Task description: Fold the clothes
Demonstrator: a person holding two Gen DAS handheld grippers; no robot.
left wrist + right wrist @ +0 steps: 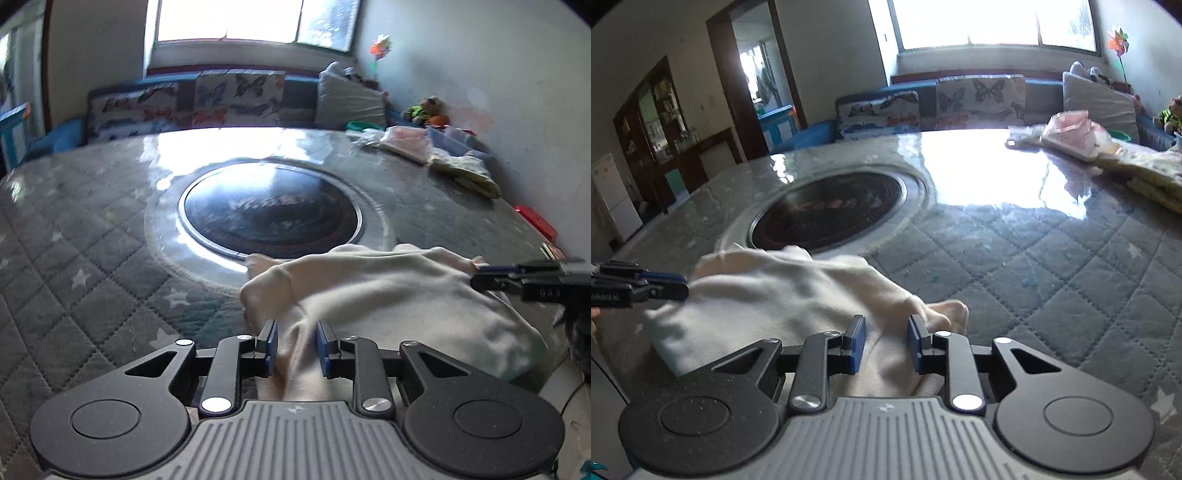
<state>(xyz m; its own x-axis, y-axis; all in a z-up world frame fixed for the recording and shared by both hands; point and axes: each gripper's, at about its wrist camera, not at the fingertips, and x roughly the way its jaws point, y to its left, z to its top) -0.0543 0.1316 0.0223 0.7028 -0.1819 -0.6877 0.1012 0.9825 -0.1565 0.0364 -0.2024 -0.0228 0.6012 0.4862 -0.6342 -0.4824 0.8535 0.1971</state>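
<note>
Holding my left tongs (295, 341) low over the near edge of the bench (92, 240), I have their blue pads a little apart with a ridge of the cream garment (399, 302) running up between them; the pads do not seem to press on it, though motion blur leaves me unsure. My right tongs (884, 341) stand about as narrowly parted, cloth lying between and beneath them, and no firm pinch shows there either. The garment sits bunched on the quilted grey star-print cover (1052, 266), its far edge touching the rim of the dark round inset (269, 210) at the bench's middle. Each pair of tongs shows at the edge of the other's view, at opposite ends of the cloth. Folded yellowish cloth (1145, 173) lies well apart, by the wall.
</note>
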